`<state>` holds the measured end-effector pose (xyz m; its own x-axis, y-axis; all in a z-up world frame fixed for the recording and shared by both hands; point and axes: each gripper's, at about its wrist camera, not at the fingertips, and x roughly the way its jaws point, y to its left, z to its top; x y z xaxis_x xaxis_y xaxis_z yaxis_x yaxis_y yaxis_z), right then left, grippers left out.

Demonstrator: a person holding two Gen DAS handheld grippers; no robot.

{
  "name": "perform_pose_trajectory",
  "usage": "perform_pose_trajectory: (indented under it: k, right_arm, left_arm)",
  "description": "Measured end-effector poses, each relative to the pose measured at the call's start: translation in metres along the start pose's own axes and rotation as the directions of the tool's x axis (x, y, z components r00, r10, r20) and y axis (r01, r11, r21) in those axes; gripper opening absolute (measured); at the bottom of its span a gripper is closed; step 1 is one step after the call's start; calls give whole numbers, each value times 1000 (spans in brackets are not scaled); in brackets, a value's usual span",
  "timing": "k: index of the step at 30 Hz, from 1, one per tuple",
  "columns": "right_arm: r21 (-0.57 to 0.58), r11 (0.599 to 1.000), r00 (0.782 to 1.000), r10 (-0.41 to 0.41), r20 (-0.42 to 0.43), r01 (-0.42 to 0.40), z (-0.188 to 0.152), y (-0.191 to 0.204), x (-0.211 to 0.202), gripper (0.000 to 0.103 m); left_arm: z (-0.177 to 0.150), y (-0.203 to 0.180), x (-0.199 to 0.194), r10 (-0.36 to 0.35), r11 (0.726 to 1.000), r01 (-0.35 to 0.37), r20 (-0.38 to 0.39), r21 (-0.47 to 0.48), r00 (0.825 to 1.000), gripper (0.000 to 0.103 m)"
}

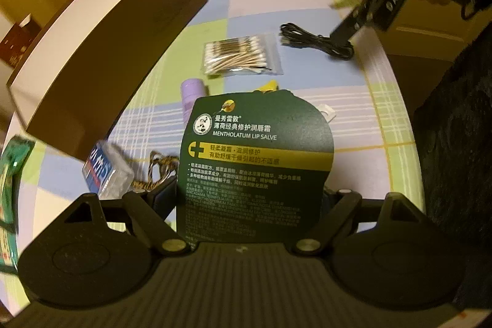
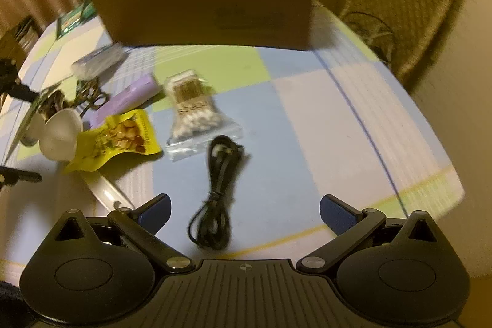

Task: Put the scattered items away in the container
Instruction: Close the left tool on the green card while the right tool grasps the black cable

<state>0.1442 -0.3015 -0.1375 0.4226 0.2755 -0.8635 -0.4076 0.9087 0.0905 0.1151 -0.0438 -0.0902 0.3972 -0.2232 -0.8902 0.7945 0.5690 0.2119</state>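
The left gripper (image 1: pixel 250 195) has its fingers closed on the lip salve card (image 1: pixel 255 162), a dark green blister pack held upright above the counter (image 1: pixel 307 5), so the step in hand looks like carrying this one item to the cardboard box (image 1: pixel 101 29), which stands to the left and just ahead of it, near the far edge. The next move, I judge, calls for lifting the card over the box's brown wall and letting go above the opening, whose inside is not visible from here. The right gripper (image 2: pixel 246 214) hovers with its fingers spread wide and empty above the coiled black cable (image 2: pixel 216 189), which lies directly between them on the counter; it seems ready to descend and pinch the bundle at its tied middle. Still scattered on the checked cloth are the bag of cotton swabs (image 2: pixel 196 112), the yellow snack packet (image 2: pixel 120 140), the purple tube (image 2: pixel 129 97), a small clear plastic case (image 1: pixel 107 171) and a tangle of patterned cord (image 1: pixel 156 171). Both views are blurred.
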Motion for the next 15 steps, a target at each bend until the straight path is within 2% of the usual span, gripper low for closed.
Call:
perform_pose_trajectory:
  k: [2,5,8,12,13,15]
  right_arm:
    - [-33,999,1000,12,-2,-12,2,6,6,87]
    - [-71,997,1000,25,-16,-26,6,12,17,80]
    - [-100,994,999,38,-22,-40,8,14,25,52]
    - [-153,988,999,26,-33,-31,11,15,32,31]
    - [-180,983,999,18,-33,-24,12,15,32,16]
    - [-208,978,999,19,-33,-25,14,14,32,13]
  left_arm:
    - [-2,0,-2,14,1000,-14,-6,-26,1000,83]
    - [-5,1,-4,29,998,-29,-16,-57,999,83]
    - [-7,0,-6,37,996,-39,-20,-82,999,83]
    - [-8,-1,-7,51,992,-54,-31,-114,998,83]
    - [-8,-1,-7,52,991,-56,-32,-121,998,83]
    - [-7,-2,-7,57,989,-61,-34,-133,998,83]
